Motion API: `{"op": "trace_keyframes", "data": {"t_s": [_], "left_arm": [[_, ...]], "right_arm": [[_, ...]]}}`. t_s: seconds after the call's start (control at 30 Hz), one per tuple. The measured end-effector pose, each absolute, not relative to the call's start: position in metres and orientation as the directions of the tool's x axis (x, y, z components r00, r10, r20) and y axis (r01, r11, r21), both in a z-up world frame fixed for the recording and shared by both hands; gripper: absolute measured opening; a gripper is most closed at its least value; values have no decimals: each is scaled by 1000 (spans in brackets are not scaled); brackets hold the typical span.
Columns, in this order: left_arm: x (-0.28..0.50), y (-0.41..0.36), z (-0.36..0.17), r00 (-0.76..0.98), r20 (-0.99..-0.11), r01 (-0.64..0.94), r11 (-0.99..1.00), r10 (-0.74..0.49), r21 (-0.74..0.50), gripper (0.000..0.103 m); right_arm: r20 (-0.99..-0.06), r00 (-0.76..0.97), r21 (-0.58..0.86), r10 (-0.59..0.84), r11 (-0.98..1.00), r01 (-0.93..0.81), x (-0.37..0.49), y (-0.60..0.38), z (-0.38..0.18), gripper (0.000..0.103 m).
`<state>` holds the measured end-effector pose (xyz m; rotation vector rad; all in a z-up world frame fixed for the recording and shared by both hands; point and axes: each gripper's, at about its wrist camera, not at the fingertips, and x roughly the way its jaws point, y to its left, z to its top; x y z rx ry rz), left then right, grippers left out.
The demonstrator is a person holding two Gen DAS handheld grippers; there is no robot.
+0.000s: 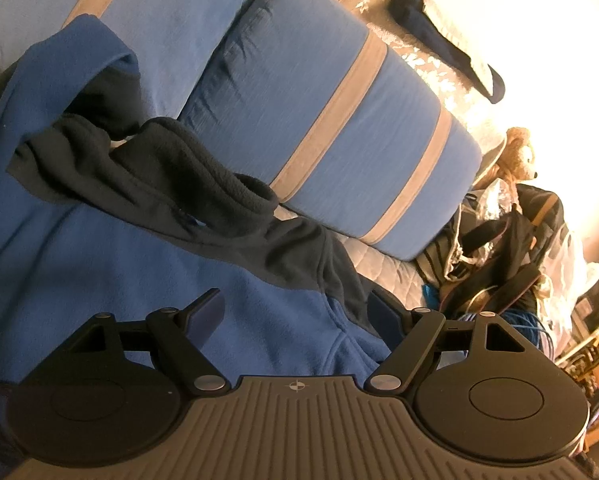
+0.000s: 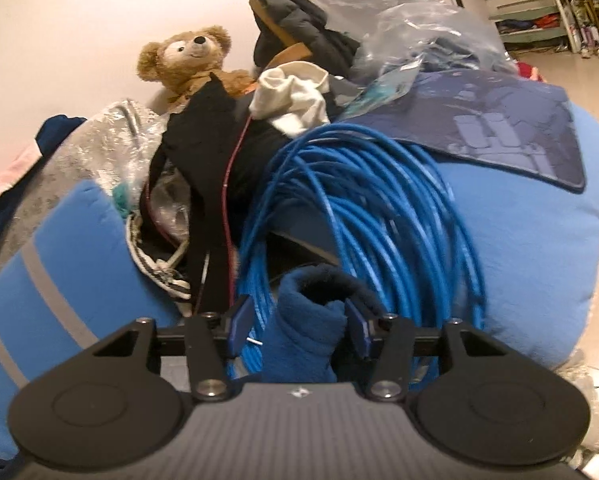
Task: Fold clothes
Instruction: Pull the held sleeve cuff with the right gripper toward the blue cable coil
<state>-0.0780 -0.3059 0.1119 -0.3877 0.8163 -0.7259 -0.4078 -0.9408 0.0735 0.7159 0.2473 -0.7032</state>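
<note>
Right wrist view: right claw [image 2: 297,330] half-closed around rolled blue fleece cuff [image 2: 305,334], pads not clearly pressing

We see a fuzzy matt fleece jacket [image 1: 99,248], smooth woven cloth cushions [image 1: 339,128], a glossy plastic-sheathed blue cable [image 2: 363,200], a crinkly clear plastic bag [image 2: 403,12], a plush teddy bear [image 2: 187,60].

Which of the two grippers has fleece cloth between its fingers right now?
The right gripper: a blue fleece cuff sits between its fingers. The left gripper stands wide open above the fleece jacket.
</note>
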Motion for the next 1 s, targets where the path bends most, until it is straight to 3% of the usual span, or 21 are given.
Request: {"op": "trace_keyframes", "data": {"t_s": [0.27, 0.47, 0.7, 0.87, 1.0], "left_arm": [[-78, -305, 112, 461, -519, 435, 693, -720, -575, 78], [-79, -306, 111, 462, -523, 432, 697, -716, -572, 78], [-78, -308, 110, 461, -531, 431, 702, -711, -566, 78], [-78, -309, 109, 462, -536, 431, 707, -707, -561, 78], [-78, -309, 109, 462, -538, 432, 709, -705, -558, 78]], "right_arm": [[-384, 809, 558, -444, 587, 587, -426, -924, 60, 54], [-382, 846, 429, -372, 739, 519, -426, -912, 60, 54], [-456, 851, 216, -259, 896, 389, -404, -903, 64, 54], [-429, 895, 321, -125, 904, 281, -402, -918, 68, 54], [-384, 918, 408, -100, 873, 266, -403, -929, 62, 49]]}}
